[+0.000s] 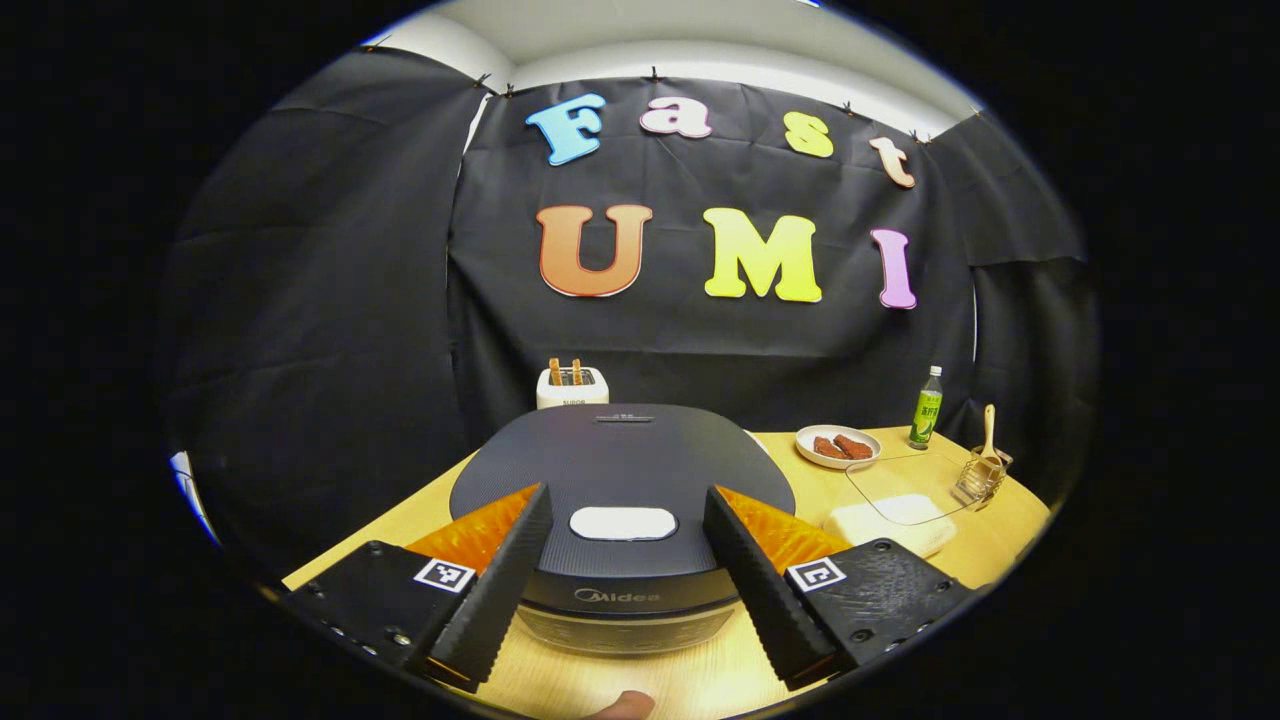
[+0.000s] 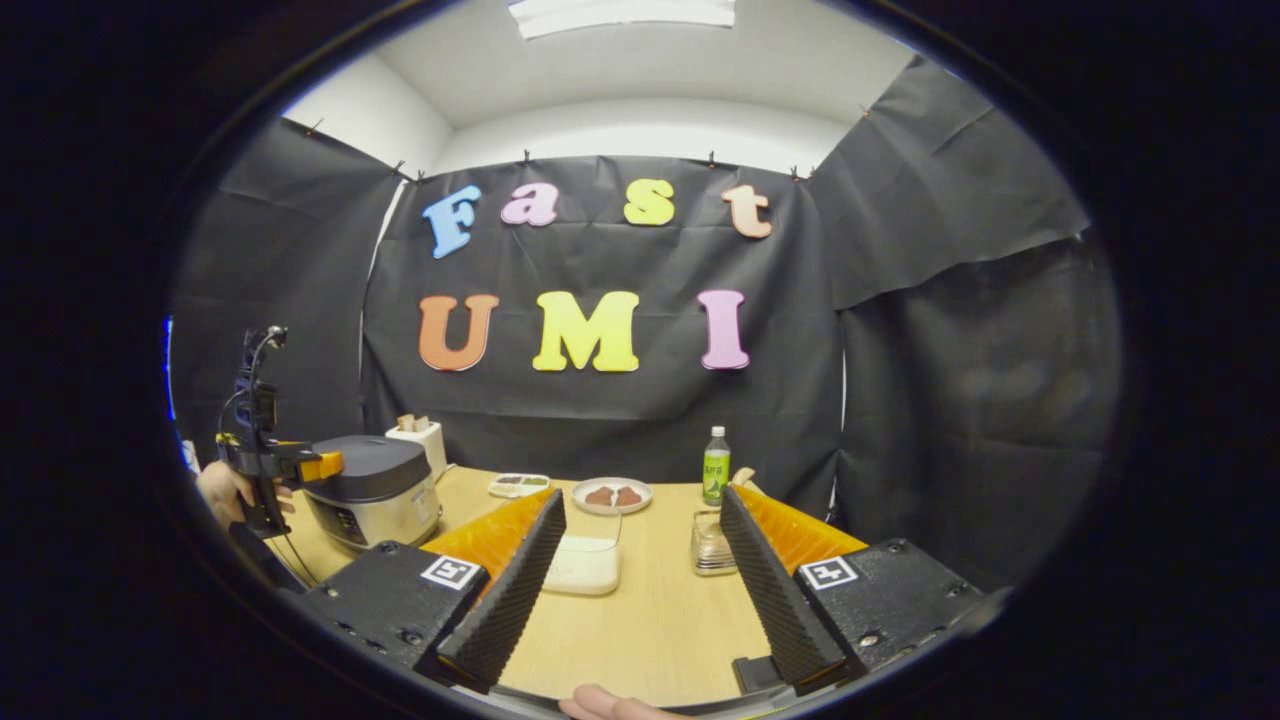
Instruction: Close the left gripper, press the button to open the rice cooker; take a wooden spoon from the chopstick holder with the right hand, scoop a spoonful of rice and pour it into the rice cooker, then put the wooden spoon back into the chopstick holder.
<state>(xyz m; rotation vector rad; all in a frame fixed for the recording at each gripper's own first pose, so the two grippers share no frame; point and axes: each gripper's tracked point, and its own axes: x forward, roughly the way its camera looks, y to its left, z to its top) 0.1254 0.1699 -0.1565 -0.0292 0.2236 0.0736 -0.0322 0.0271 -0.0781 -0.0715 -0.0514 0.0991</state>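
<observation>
Left gripper view: left gripper (image 1: 625, 580) spread wide, holding nothing, fingers on either side of the rice cooker (image 1: 622, 480). Rice cooker close in front, near the front edge of the surface (image 1: 700, 680), lid shut, pale button (image 1: 623, 523) on top between the two fingers. White toaster (image 1: 572, 387) behind the rice cooker, by the back edge. Plate (image 1: 838, 446) with brown food toward the back right. Green bottle (image 1: 926, 407) near the back right corner. Clear chopstick holder (image 1: 980, 478) by the right edge, wooden spoon (image 1: 989, 437) standing in it. Clear box of rice (image 1: 893, 522) between the rice cooker and the chopstick holder.

Right gripper view: right gripper (image 2: 640, 590) spread wide, holding nothing, above the front edge of the surface (image 2: 650, 630). Box of rice (image 2: 583, 565) just past the left finger. Chopstick holder (image 2: 708, 545) partly behind the right finger. Bottle (image 2: 716, 466) and plate (image 2: 612, 495) by the back edge. Small tray (image 2: 518, 484) to the left of the plate. Rice cooker (image 2: 375, 490) at the left side, lid shut, toaster (image 2: 420, 440) behind it. Left gripper (image 2: 300, 465) held by a hand (image 2: 225, 490) in front of the rice cooker.
</observation>
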